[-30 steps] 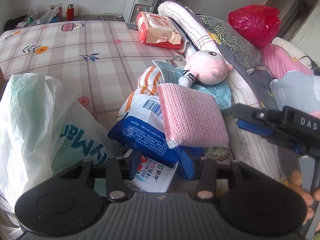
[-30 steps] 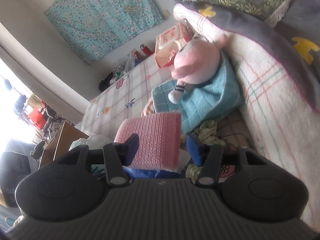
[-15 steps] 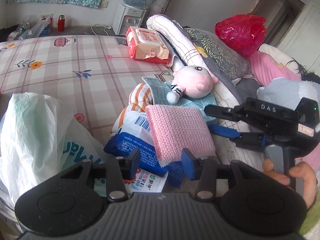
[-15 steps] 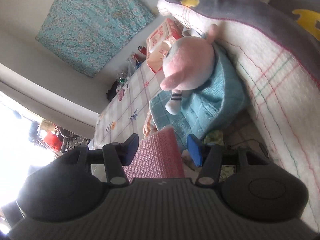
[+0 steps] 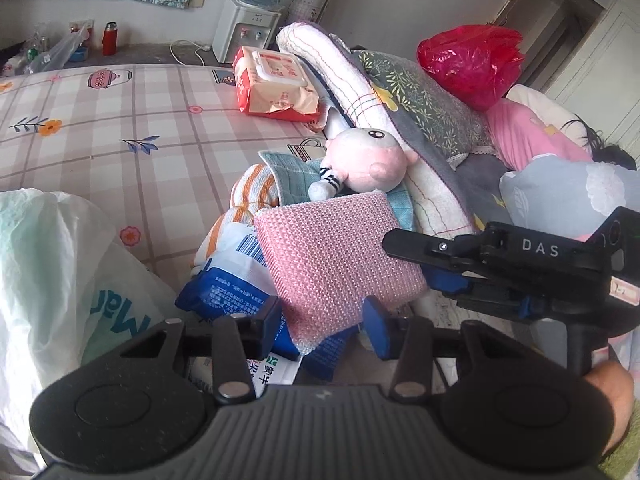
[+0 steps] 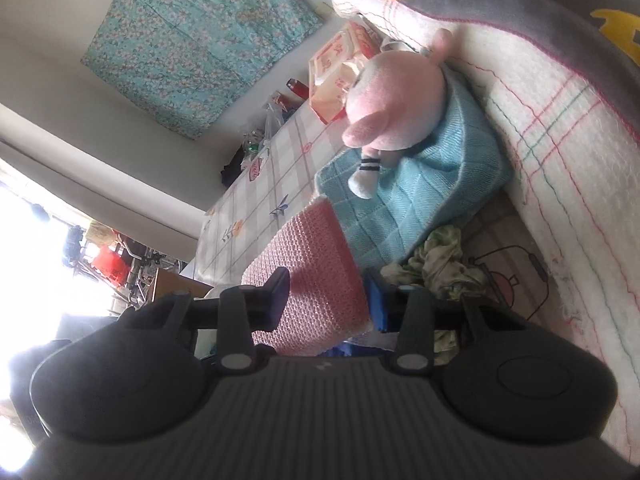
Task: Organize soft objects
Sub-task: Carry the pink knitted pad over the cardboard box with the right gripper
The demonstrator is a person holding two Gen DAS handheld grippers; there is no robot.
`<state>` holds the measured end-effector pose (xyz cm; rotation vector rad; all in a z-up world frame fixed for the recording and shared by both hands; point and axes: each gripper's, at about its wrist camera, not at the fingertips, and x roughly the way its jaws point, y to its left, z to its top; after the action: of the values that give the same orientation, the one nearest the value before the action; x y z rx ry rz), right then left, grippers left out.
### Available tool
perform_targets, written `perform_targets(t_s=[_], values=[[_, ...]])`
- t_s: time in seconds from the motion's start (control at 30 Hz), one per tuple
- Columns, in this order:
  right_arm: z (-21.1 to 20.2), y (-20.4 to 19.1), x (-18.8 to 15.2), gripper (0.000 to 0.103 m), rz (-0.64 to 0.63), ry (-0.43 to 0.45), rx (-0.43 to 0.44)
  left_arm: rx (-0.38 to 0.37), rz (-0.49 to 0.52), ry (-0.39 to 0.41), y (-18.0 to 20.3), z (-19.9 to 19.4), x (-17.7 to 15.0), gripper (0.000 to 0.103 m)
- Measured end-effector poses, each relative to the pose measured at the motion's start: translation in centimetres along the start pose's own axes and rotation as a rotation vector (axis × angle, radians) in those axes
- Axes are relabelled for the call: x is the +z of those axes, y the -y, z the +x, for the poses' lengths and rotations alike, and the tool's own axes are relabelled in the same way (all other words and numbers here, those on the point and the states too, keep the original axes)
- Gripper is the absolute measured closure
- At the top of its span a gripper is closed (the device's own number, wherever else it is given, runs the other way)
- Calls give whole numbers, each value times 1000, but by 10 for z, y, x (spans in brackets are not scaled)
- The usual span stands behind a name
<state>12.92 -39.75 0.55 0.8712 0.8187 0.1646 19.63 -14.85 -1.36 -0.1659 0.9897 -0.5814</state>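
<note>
You are at the approach-and-grasp step, judging by how both tools close in on the pink knitted pad point(image 5: 336, 256), which lies tilted on top of the blue and white packets point(image 5: 228, 280) in the heap on the bed point(image 5: 120, 128), its far edge just below the pink plush toy point(image 5: 364, 164). Your right gripper point(image 6: 326, 300) straddles the pad's near end, a fingertip point(image 6: 278, 298) on either side, but the jaws stand apart and whether the pads already press the fabric cannot be told. Your left gripper point(image 5: 324, 326) is spread wide and empty, its fingers framing the pad's lower corner without clearly touching it. The next move likely calls for closing the right jaws squarely across the pad, then lifting straight so the packets beneath are not dragged along. The pad looks thick and spongy with a coarse, open knit, rectangular, slightly bowed over the bumps below; it should compress under a pinch and may sag from the held end. The teal cloth point(image 6: 420, 200) under the plush sits just beyond it.
</note>
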Motion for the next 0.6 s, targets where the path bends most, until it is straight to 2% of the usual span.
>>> perform_targets(t_s=[0.17,0.33,0.47,0.6], values=[[-4,-52,2,66,-114,-16,42,32,-16,97,-14,-51,-7,57],[24,-139,-4,66,-294,-87,126,123,-106,202,-55,-115,-17,57],[72,-232,-25,66,-460,-223,222,234,-207,304,-102,-172,-29,57],[139,-321,-60,66,-604,-395,304,311,-326,364,-152,-212,-40,57]])
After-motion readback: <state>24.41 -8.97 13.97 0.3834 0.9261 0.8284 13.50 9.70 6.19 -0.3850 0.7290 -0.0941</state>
